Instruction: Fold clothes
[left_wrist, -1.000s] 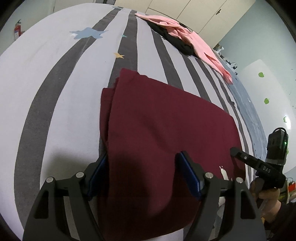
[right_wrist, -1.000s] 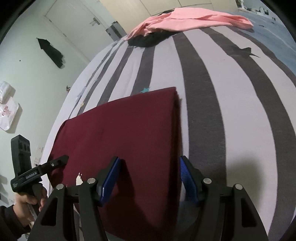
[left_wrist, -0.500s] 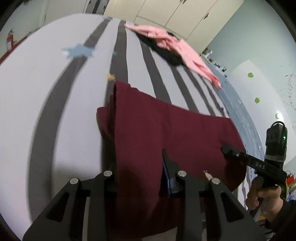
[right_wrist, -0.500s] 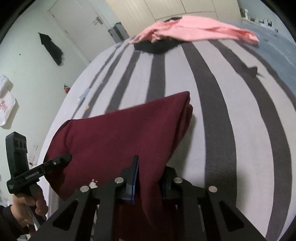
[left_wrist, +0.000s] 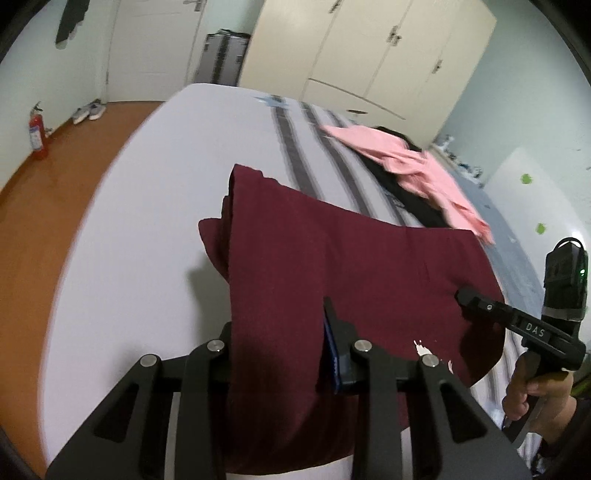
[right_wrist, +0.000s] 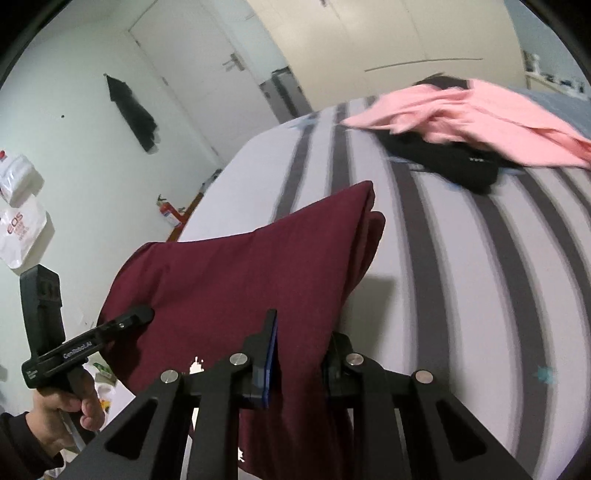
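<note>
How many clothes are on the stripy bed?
3. A folded dark red garment is pinched at the near edge by the left gripper and right gripper. A crumpled pink garment lies farther back atop a black garment. More could hide underneath.

Cream wardrobe (left_wrist: 373, 55) lines the far wall. Orange floor (left_wrist: 55, 192) meets pale walls (right_wrist: 74, 122); a white door (right_wrist: 192, 74) stands shut.
</note>
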